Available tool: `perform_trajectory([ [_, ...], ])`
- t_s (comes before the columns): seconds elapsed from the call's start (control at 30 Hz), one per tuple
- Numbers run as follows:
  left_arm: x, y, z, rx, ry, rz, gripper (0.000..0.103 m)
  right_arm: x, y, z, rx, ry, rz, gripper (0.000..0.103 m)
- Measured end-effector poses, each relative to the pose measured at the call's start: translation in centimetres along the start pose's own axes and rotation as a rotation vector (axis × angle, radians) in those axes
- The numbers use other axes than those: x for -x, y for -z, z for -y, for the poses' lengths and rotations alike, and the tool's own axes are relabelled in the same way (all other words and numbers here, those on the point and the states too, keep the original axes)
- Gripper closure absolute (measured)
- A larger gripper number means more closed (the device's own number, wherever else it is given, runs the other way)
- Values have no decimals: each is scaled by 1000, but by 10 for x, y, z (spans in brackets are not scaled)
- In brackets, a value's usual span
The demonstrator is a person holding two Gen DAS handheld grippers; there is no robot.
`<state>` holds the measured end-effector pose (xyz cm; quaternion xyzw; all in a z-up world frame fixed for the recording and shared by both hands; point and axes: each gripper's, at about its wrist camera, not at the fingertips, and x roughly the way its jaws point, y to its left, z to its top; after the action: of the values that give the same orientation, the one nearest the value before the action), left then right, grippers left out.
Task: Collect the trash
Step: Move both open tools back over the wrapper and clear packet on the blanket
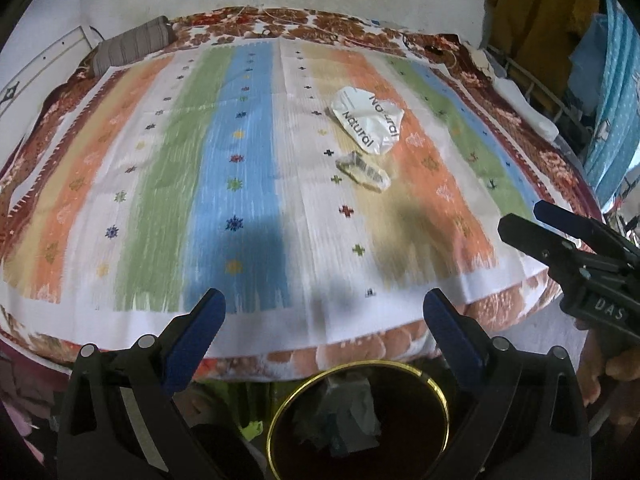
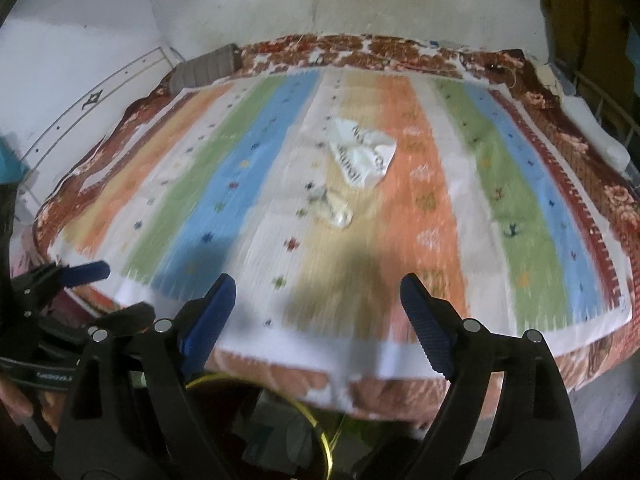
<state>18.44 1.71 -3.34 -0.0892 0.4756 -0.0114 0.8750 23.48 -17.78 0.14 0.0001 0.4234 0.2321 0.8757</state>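
Observation:
A crumpled white wrapper printed "Natural" (image 1: 368,120) lies on the striped cloth (image 1: 160,184) over the bed; it also shows in the right wrist view (image 2: 362,152). A small clear plastic scrap (image 1: 364,172) lies just in front of it, and shows in the right wrist view (image 2: 334,206) too. A dark bin with a gold rim (image 1: 360,424) holding some trash stands below the bed's near edge, partly seen in the right wrist view (image 2: 288,432). My left gripper (image 1: 324,308) is open and empty above the bin. My right gripper (image 2: 318,292) is open and empty over the bed's near edge; in the left wrist view it (image 1: 552,224) shows at the right.
A grey bolster (image 1: 132,46) lies at the bed's far left corner. White walls stand behind and to the left. A metal rack with clothes and blue fabric (image 1: 612,112) stands at the right. A floral blanket (image 1: 360,28) lies under the striped cloth.

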Motion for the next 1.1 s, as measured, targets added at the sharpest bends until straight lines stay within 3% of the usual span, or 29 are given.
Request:
perform_trajectory([
  [0.17,-13,-16,-1,39,53,5,6,-8,-15,4,10,-1,39,16],
  [0.43,-49,-37,-2,47,37,-7,6,-36,-31,13,0,6,42,16],
  [0.7,-84,-47,-11,111,86,-17,6,-76,-51,35,-46,3,27,16],
  [0.83,-101,-51,-8,79,52,-13,6,-94,-62,44,-77,-14,9,16],
  [0.93,-115,-53,-6,92,109,-68,6,-112,-68,54,-94,9,2,16],
  [1.1,-124,-58,1,114,144,-74,6,-138,-80,71,-145,-18,-20,17],
])
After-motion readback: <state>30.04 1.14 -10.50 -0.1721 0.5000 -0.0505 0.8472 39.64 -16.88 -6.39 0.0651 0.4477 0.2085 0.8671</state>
